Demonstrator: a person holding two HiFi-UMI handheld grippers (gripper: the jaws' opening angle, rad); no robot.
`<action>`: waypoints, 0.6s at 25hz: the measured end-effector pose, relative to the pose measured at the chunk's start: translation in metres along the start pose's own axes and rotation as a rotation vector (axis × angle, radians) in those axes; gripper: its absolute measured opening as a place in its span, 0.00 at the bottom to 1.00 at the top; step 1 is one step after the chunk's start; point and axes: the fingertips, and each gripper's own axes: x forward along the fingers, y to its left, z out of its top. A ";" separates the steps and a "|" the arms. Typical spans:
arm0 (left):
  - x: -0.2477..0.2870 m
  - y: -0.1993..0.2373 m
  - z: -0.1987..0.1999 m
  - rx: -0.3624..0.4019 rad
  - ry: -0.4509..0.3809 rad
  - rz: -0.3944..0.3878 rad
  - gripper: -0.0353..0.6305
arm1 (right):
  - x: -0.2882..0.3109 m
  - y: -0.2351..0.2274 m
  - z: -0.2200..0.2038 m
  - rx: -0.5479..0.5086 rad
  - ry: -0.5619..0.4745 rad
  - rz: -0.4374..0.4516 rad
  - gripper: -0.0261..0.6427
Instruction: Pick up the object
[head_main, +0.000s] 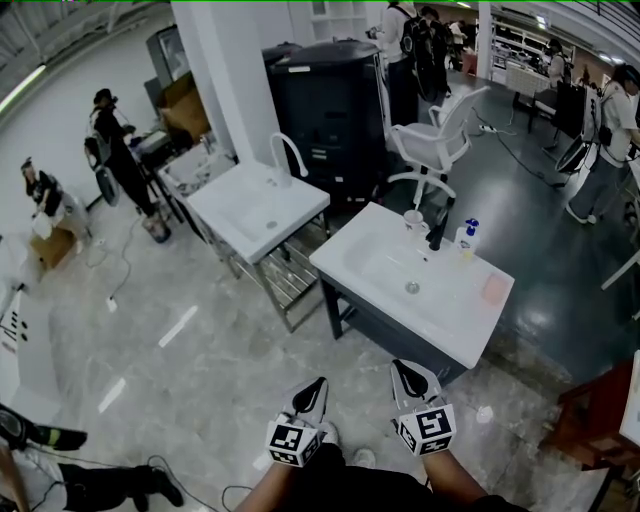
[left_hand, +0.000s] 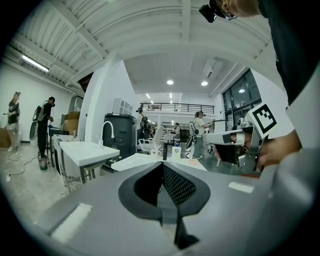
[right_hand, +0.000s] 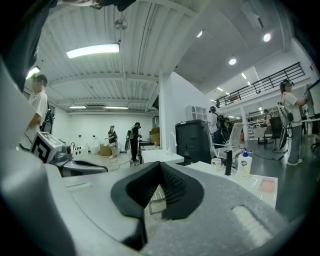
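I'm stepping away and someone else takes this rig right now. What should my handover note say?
Left tool: shut, empty, held low in front.
Right tool: shut, empty, beside it.
Things: white sink unit ahead, apart from both tools; on it a cup, black faucet, blue-capped bottle, pink pad.
Done: nothing picked up.
Left: approach the sink unit, open a tool, grasp the object; which one is meant is unclear.
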 end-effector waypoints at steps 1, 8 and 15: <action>0.005 0.001 -0.001 -0.003 0.003 -0.005 0.08 | 0.003 -0.004 0.000 -0.003 -0.003 -0.004 0.04; 0.057 0.026 0.001 -0.009 0.013 -0.052 0.08 | 0.040 -0.031 0.009 -0.030 -0.007 -0.053 0.04; 0.127 0.060 0.030 0.017 -0.006 -0.133 0.08 | 0.095 -0.062 0.024 -0.051 -0.007 -0.097 0.04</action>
